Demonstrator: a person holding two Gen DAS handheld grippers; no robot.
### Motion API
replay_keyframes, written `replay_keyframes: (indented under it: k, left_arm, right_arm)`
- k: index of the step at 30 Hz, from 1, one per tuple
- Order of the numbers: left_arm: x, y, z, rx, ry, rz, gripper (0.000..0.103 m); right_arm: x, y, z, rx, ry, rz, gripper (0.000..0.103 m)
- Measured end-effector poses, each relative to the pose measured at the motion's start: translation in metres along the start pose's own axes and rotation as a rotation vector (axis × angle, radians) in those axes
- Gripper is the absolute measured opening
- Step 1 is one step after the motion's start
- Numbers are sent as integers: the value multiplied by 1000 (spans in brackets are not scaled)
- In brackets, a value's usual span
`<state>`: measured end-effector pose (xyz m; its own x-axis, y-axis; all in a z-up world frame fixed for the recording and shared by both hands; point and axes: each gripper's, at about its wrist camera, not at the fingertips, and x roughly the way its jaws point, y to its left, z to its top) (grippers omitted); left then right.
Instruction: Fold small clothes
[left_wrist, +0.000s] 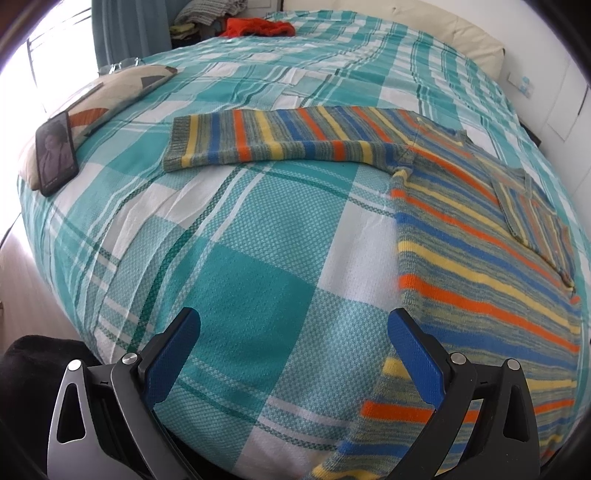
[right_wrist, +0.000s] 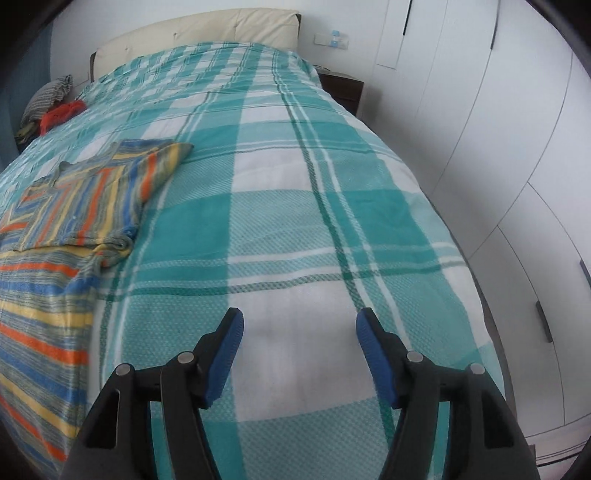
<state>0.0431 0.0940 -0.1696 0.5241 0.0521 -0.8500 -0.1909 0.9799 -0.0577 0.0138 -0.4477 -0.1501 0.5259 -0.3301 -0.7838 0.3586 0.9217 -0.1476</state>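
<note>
Your striped sweater (left_wrist: 461, 221) lies flat on the teal plaid bedspread (left_wrist: 258, 258), filling the right half of the left wrist view, one sleeve (left_wrist: 288, 138) stretched leftward across the middle of the frame. Your left gripper (left_wrist: 293, 325) at the bottom centre is released, blue pads wide apart over bare bedspread, its right pad just at the sweater's edge with nothing between the pads.

In the right wrist view the sweater (right_wrist: 74, 206) sits at the left edge, cut off by the frame, its other sleeve folded in over the body. Your right gripper (right_wrist: 299, 325) at bottom centre is also released, holding nothing.

A phone (left_wrist: 57, 153) leans on a patterned cushion (left_wrist: 110, 99) at upper left. An orange garment (left_wrist: 258, 27) at the top is too blurred to identify.
</note>
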Motion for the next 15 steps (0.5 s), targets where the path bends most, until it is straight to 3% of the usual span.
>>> replay_keyframes:
  k: [3,9,15]
  left_arm:
    - [0,2,-2,-6,-5,8,102]
    - [24,9,-7,-56,55,41,103]
    - [27,8,-11,-61,46,54,103]
  right_arm:
    - [1,-8,-2,27,-34,-21,63]
    - [10,-10,-15,103,-38,12,75]
    - [14,-5,-23,109,-54,-10,83]
